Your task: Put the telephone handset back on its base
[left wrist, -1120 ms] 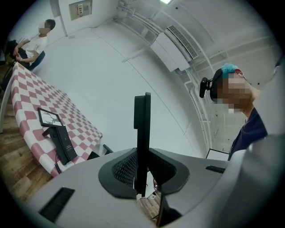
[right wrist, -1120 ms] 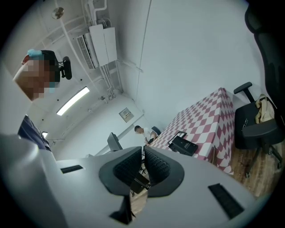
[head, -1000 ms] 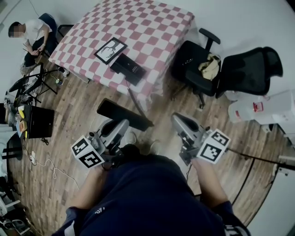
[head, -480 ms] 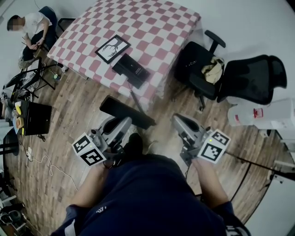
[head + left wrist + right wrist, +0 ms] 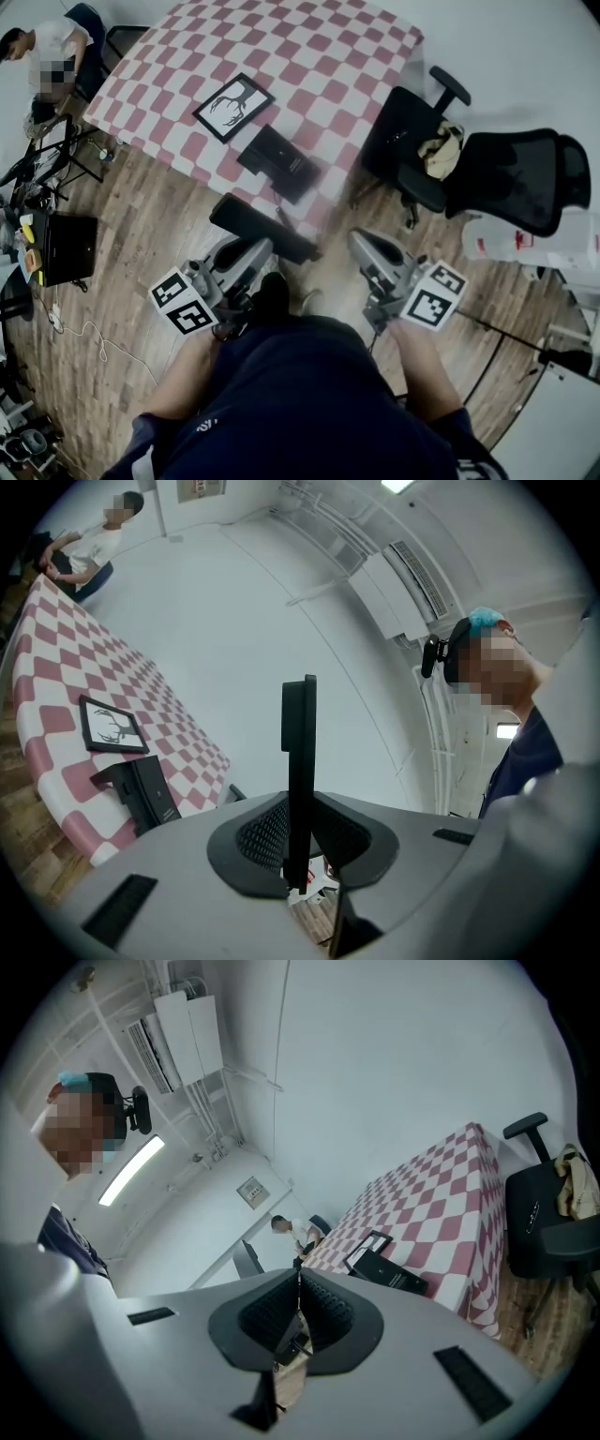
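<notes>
My left gripper (image 5: 258,247) is shut on a long black telephone handset (image 5: 246,221), which it carries level above the wood floor, short of the table. In the left gripper view the handset (image 5: 300,752) stands edge-on between the pads. The black telephone base (image 5: 278,161) lies near the front edge of the red-and-white checked table (image 5: 309,66), ahead of both grippers; it also shows as the base (image 5: 141,792) and the base (image 5: 386,1269). My right gripper (image 5: 360,244) is shut with nothing in it, level with the left one, over the floor.
A framed deer picture (image 5: 232,106) lies on the table beside the base. Two black office chairs (image 5: 412,141) stand right of the table. A seated person (image 5: 37,56) is at the far left, with a tripod and a black case (image 5: 70,248) on the floor.
Both grippers and I have moved toward the table, which now lies nearer and larger in the head view. The handset stays gripped in my left gripper.
</notes>
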`<control>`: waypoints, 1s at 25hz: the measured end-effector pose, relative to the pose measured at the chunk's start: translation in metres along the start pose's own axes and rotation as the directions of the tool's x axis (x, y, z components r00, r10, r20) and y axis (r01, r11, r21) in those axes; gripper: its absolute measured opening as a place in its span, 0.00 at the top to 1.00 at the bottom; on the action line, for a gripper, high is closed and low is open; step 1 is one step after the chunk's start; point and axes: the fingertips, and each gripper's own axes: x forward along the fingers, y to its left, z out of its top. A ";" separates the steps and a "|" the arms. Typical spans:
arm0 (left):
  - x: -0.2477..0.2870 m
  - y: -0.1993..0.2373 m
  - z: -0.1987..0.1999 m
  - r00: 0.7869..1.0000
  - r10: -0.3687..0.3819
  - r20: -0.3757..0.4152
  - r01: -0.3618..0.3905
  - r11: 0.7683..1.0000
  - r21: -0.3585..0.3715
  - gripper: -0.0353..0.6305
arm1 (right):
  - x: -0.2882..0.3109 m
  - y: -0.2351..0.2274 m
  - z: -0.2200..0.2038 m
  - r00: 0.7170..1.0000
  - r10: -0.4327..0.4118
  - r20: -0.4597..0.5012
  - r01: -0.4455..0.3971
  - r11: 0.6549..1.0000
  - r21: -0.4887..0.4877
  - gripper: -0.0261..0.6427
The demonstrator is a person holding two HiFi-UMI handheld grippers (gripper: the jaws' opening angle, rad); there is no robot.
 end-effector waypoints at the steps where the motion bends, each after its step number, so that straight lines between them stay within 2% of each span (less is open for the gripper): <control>1: 0.002 0.008 0.004 1.000 -0.002 -0.006 0.002 1.000 -0.006 0.81 | 0.008 -0.003 0.003 1.000 -0.007 -0.001 0.007 1.000 0.005 0.94; 14: 0.012 0.094 0.058 0.999 -0.022 -0.041 0.019 0.998 -0.067 0.81 | 0.093 -0.037 0.039 0.996 -0.088 -0.019 0.089 0.995 0.036 0.94; 25: 0.017 0.130 0.048 0.995 -0.036 -0.092 0.022 0.989 -0.149 0.81 | 0.123 -0.057 0.043 0.987 -0.154 -0.056 0.157 0.986 0.060 0.94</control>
